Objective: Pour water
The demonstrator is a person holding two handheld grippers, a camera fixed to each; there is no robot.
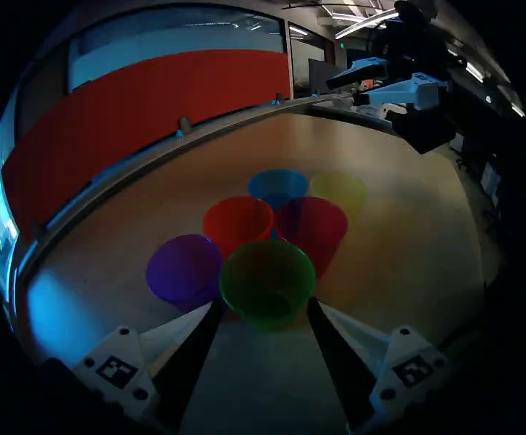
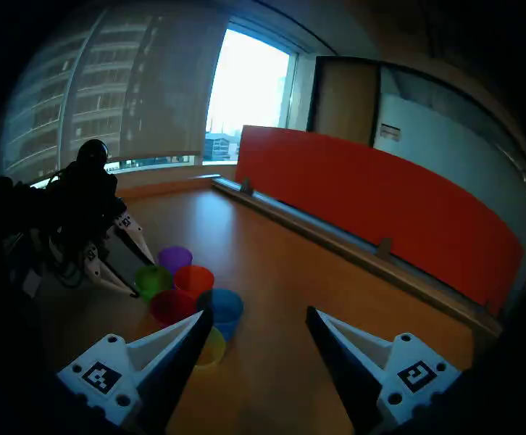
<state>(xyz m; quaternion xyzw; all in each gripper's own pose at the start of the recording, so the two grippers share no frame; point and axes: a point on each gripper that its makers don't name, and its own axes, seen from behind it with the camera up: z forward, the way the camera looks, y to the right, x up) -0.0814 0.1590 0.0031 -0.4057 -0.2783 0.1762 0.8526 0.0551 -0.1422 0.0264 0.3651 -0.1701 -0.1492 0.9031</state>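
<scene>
Cups, six in all and each a different colour, stand upright in a tight cluster on the wooden table, well apart from the edge that carries the red partition.

Left gripper view, left to right: purple cup; red cup; green cup, nearest the camera; blue cup; crimson cup; yellow cup. Blue and yellow form the row toward the table's far edge. The left gripper is spread wide, its two fingertips flanking the near wall of the green cup; whether either pad touches the cup cannot be told. Above the table's far right corner hangs the right gripper, dark against the ceiling lights.

Right gripper view, left to right: a dark hand holds the left gripper at the cluster, its fingertips at the green cup. In the foreground the right gripper's own fingers are parted, with bare table between them. The yellow cup lies just beside the left fingertip. The partition runs along the table's right edge, and a bright window lies beyond the far edge.
</scene>
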